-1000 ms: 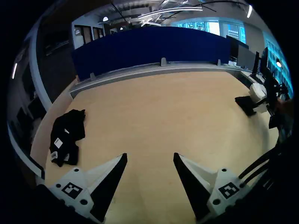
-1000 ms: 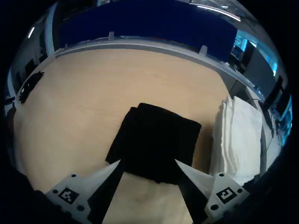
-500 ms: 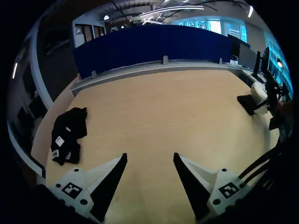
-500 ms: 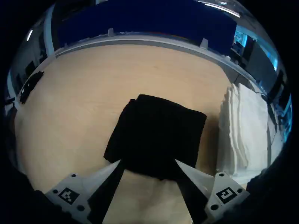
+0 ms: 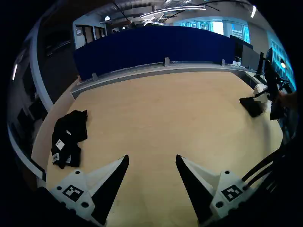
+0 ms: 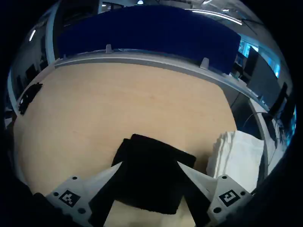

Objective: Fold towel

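left gripper (image 5: 151, 157) had its fingers spread wide, nothing between them, just bare counter (image 5: 170, 113) below. right gripper (image 6: 149, 164) was splayed open too, over the black towel (image 6: 151, 183), a finger on either side of its near part. couldn't tell if they touched it. one towel, folded into a thick neat rectangle, flat on the counter just beside one stack of white cloths (image 6: 236, 159). one crumpled black garment (image 5: 68, 138) lay well apart, by the counter's edge.

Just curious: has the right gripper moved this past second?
Yes, the right gripper tilted upward: the black towel and blue divider sit lower in its view.
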Demonstrator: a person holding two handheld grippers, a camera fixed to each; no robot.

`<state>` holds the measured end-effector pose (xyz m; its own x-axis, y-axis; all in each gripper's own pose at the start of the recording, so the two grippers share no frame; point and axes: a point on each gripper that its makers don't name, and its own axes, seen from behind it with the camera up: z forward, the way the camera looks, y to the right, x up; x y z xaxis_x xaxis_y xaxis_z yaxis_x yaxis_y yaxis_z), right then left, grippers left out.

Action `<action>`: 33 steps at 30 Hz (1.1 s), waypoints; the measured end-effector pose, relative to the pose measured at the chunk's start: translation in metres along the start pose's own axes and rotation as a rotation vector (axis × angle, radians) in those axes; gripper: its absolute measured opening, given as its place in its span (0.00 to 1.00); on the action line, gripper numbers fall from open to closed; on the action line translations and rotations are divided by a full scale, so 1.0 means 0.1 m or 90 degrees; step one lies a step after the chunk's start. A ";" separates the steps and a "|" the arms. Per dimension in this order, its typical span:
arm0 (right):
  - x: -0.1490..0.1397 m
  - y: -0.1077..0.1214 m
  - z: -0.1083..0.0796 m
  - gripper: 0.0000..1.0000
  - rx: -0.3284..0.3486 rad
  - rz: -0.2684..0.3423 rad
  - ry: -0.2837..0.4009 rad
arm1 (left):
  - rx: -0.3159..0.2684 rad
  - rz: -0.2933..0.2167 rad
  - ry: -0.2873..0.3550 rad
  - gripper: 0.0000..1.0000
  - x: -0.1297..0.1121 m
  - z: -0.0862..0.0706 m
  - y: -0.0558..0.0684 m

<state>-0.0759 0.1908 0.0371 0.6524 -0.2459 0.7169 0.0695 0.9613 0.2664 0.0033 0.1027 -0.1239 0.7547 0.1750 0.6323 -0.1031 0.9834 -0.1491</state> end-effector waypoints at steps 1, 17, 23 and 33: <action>0.02 0.01 0.03 0.92 0.000 -0.001 0.000 | 0.002 0.000 0.000 0.92 0.00 0.00 -0.01; -0.11 0.06 0.41 0.92 0.005 -0.006 -0.052 | 0.030 -0.010 -0.007 0.91 -0.06 -0.10 -0.13; -0.18 0.03 0.49 0.92 0.012 -0.020 -0.062 | 0.036 -0.011 -0.008 0.92 -0.07 -0.10 -0.16; 0.01 0.01 0.36 0.92 0.002 0.000 -0.024 | 0.034 -0.014 -0.006 0.91 -0.05 -0.08 -0.21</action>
<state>-0.1025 0.1870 0.0616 0.6237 -0.2501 0.7406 0.0668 0.9610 0.2683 0.0073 0.0808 -0.1303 0.7515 0.1532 0.6417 -0.1211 0.9882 -0.0940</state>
